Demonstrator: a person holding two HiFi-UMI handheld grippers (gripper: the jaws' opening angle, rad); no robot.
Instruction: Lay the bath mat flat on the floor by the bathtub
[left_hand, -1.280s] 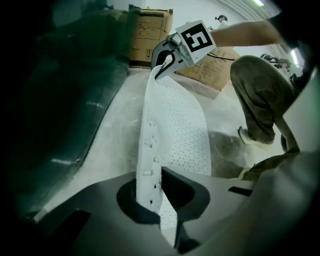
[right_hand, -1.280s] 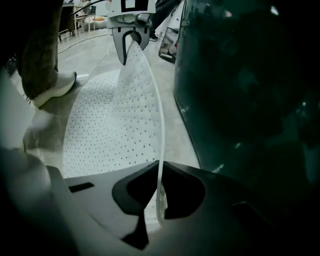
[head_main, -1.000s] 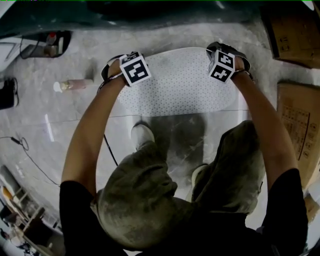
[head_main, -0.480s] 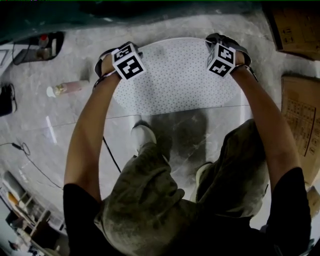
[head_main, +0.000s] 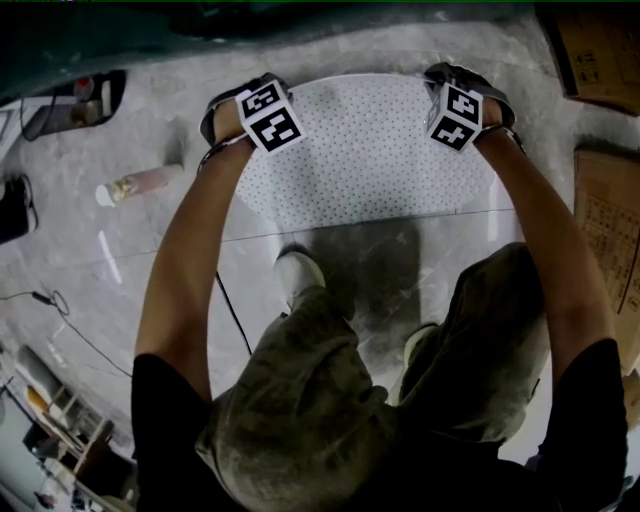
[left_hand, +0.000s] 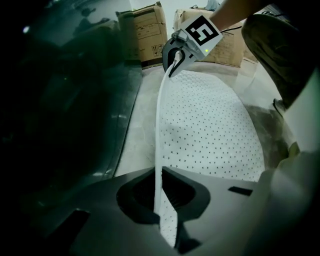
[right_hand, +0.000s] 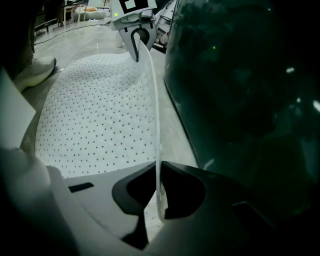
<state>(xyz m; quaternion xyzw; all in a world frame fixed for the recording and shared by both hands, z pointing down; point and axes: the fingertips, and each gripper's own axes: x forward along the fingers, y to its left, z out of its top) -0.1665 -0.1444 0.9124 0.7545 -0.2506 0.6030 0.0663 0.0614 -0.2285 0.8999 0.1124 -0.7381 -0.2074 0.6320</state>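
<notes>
The white dotted bath mat (head_main: 370, 150) is spread on the marble floor (head_main: 130, 250) in front of the dark bathtub (head_main: 250, 25). Its near half seems to lie flat, though the head view is too steep to be sure it touches all the way. The far edge is lifted. The left gripper (left_hand: 161, 200) is clenched on that rim at one end and the right gripper (right_hand: 159, 192) at the other, with the edge drawn taut between them just beside the tub wall.

To finish well, I judge that both hands should lower together and level, with the edge stretched so that no fold gets trapped. They should set it parallel to the tub before either grip lets go. Freeing one side first could let the rim curl or skew.
</notes>
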